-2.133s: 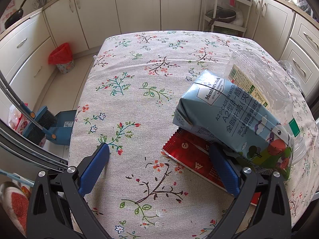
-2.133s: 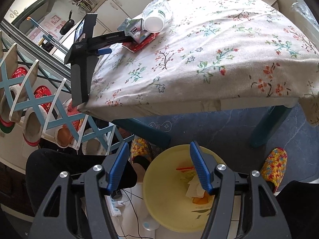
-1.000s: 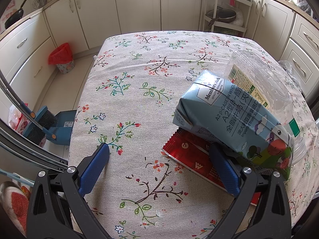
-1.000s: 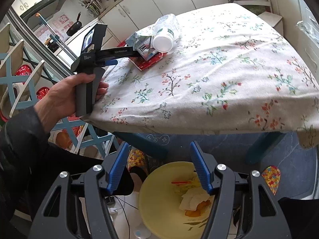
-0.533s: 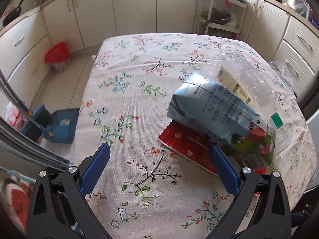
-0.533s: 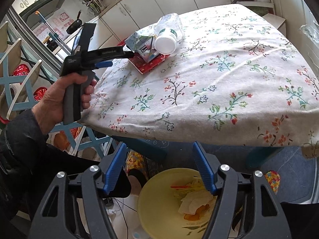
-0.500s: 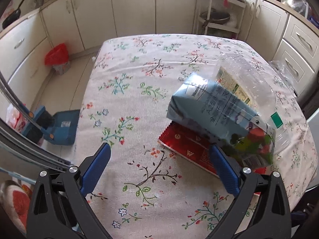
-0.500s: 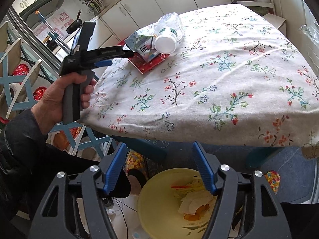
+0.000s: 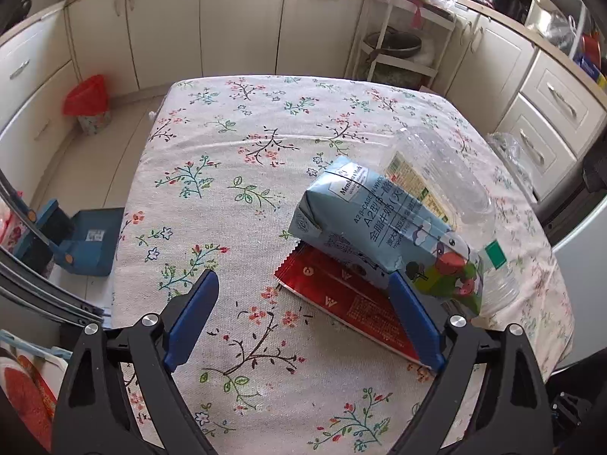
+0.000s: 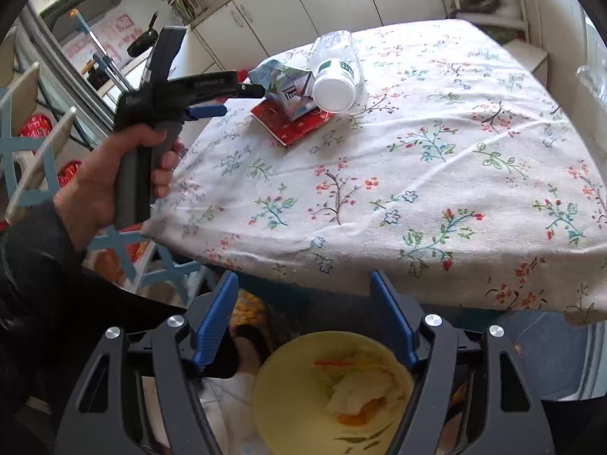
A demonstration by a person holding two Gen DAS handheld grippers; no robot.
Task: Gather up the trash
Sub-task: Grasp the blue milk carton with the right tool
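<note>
From the left wrist we see our left claw (image 9: pixel 303 314) spread above the counter (image 9: pixel 235 159), with the milk carton (image 9: pixel 383 227) lying on a red wrapper (image 9: pixel 334 295) beside a clear bottle (image 9: pixel 447 174), and from the right wrist our right claw (image 10: pixel 303 322) is spread over a yellow bin (image 10: pixel 288 390) on the floor.

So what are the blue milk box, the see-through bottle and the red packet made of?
The milk box looks like coated paperboard: printed, creased and dented. The bottle seems to be thin clear plastic, since the label shows through it, with a white cap. The red packet looks like shiny plastic or foil film, flat with a zigzag edge.
</note>
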